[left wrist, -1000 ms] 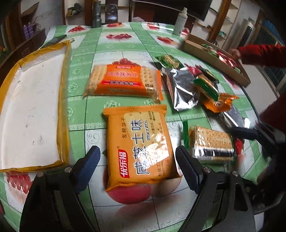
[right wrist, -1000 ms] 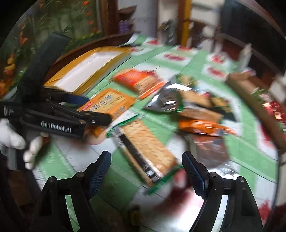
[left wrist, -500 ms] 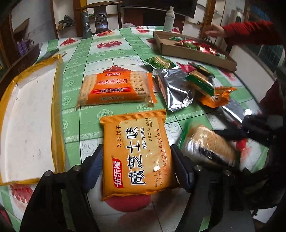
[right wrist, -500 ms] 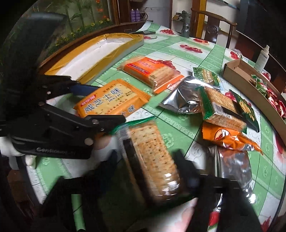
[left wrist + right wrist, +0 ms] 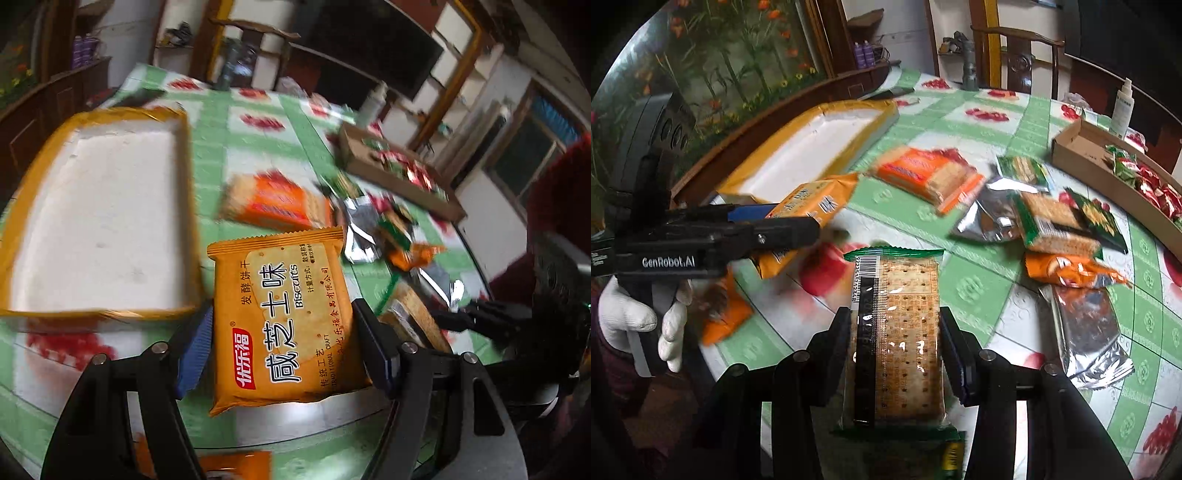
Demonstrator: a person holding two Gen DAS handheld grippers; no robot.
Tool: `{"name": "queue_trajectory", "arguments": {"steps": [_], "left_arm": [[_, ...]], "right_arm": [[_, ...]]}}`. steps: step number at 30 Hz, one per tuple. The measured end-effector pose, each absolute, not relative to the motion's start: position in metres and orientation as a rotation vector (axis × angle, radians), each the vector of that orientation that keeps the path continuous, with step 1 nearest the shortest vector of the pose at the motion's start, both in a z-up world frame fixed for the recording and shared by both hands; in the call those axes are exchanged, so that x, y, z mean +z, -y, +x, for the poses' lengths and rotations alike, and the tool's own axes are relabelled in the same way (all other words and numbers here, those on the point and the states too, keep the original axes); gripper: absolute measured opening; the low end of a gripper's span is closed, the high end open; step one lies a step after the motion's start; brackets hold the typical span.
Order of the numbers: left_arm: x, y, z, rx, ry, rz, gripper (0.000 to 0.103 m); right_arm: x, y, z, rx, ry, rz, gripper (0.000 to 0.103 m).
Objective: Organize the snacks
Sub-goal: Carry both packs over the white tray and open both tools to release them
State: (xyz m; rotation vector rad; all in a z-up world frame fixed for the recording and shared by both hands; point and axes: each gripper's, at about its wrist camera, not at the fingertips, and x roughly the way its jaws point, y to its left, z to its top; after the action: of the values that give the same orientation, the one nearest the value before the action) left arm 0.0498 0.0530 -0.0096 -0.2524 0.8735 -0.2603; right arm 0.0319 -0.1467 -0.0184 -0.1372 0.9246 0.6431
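Note:
My left gripper (image 5: 282,345) is shut on an orange-yellow biscuit pack (image 5: 280,314) and holds it above the table, beside the yellow-rimmed white tray (image 5: 99,221). My right gripper (image 5: 895,347) is shut on a green-edged clear cracker pack (image 5: 897,332), lifted off the table. That cracker pack (image 5: 413,325) also shows at the right of the left wrist view. The left gripper with its pack (image 5: 809,210) shows in the right wrist view, near the tray (image 5: 812,147).
On the green tablecloth lie an orange cracker pack (image 5: 927,175), silver foil bags (image 5: 990,218), green cracker packs (image 5: 1052,221) and an orange wrapper (image 5: 1071,271). A cardboard box (image 5: 1071,147) of small snacks stands at the far right. A spray bottle (image 5: 1123,105) stands behind it.
Both grippers closed on their packs and lifted them off the table. The left one has swung its biscuit pack toward the tray.

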Motion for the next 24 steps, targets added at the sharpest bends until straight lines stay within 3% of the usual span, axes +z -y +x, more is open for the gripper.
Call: {"name": "queue_trajectory", "arguments": {"steps": [13, 24], "left_arm": [[-0.007, -0.181, 0.078, 0.056, -0.825, -0.312, 0.072], [-0.027, -0.216, 0.094, 0.114, -0.855, -0.362, 0.071]], "right_arm": [[0.021, 0.045, 0.091, 0.758, -0.942, 0.058, 0.047], [-0.016, -0.050, 0.148, 0.730, -1.037, 0.079, 0.047]]}}
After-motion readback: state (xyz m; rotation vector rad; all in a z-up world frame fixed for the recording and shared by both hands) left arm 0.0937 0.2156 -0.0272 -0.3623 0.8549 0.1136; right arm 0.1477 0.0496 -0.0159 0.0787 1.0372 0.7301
